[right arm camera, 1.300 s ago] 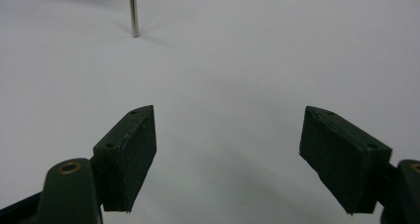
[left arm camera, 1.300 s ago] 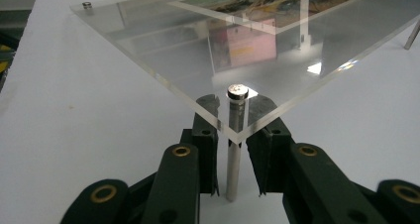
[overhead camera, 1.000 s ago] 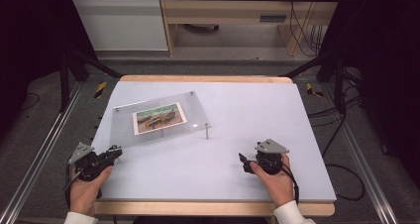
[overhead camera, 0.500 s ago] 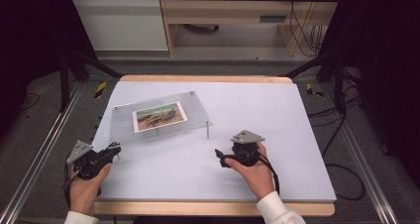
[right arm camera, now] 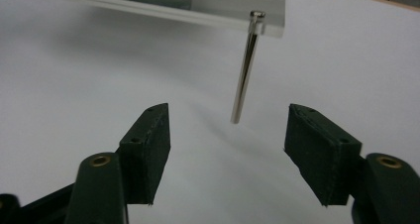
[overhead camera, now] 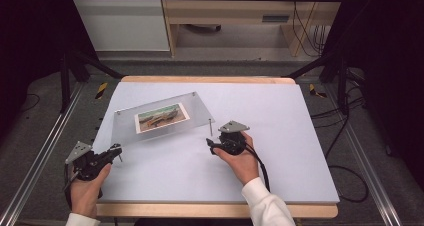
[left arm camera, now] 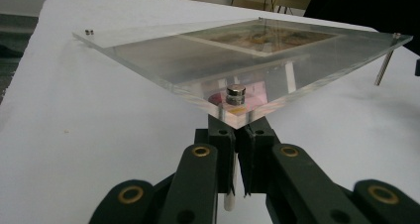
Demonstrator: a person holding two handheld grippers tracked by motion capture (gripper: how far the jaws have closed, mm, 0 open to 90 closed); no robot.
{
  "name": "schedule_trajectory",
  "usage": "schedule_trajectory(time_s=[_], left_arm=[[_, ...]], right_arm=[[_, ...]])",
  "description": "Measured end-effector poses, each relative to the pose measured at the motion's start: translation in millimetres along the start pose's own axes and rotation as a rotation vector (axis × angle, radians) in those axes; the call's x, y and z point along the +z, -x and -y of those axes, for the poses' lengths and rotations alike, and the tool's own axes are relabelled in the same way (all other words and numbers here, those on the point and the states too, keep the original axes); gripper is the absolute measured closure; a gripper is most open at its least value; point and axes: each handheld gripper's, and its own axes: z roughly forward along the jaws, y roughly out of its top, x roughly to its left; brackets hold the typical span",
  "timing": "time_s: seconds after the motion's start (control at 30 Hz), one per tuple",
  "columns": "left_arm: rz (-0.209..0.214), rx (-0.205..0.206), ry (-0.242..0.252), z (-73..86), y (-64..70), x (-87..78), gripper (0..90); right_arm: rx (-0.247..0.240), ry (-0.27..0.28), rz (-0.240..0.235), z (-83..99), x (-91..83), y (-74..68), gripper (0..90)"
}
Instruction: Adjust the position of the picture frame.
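The left gripper (overhead camera: pixel 116 149) sits at the near left corner of a clear acrylic plate (overhead camera: pixel 125 125), its jaws pressed together on the thin leg (left arm camera: pixel 229 200) that hangs below that corner; in the left gripper view the corner of the plate lies directly above the closed jaws, with a small metal cap (left arm camera: pixel 236 93) on top of it. The plate carries a printed picture (overhead camera: pixel 162 117) at its middle and stands raised on slim metal legs over a white table (overhead camera: pixel 280 136). The right gripper (overhead camera: pixel 210 146) is held low at the plate's near right corner, its jaws spread wide and holding nothing. Seen from the right gripper view, the metal pin (right arm camera: pixel 246 74) under that corner hangs just ahead of the tool, roughly centred between the two jaws and touching neither; its lower end (right arm camera: pixel 236 120) stops above the table surface. A hand (overhead camera: pixel 86 192) grips the left tool and another hand (overhead camera: pixel 242 163) grips the right one, both near the table's front edge.
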Motion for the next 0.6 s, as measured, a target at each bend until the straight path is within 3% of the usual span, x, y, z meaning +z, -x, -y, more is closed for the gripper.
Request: schedule_trajectory(time_s=[0.13,0.6], left_arm=[[0.011,-0.014,0.003,-0.6,0.2,-0.5,84.3],[0.021,-0.022,0.006,-1.2,1.8,-1.2,84.4]], right_arm=[[0.028,0.014,-0.001,-6.7,11.5,9.2,44.1],[0.059,0.074,-0.028,-15.8,30.8,17.6,55.4]])
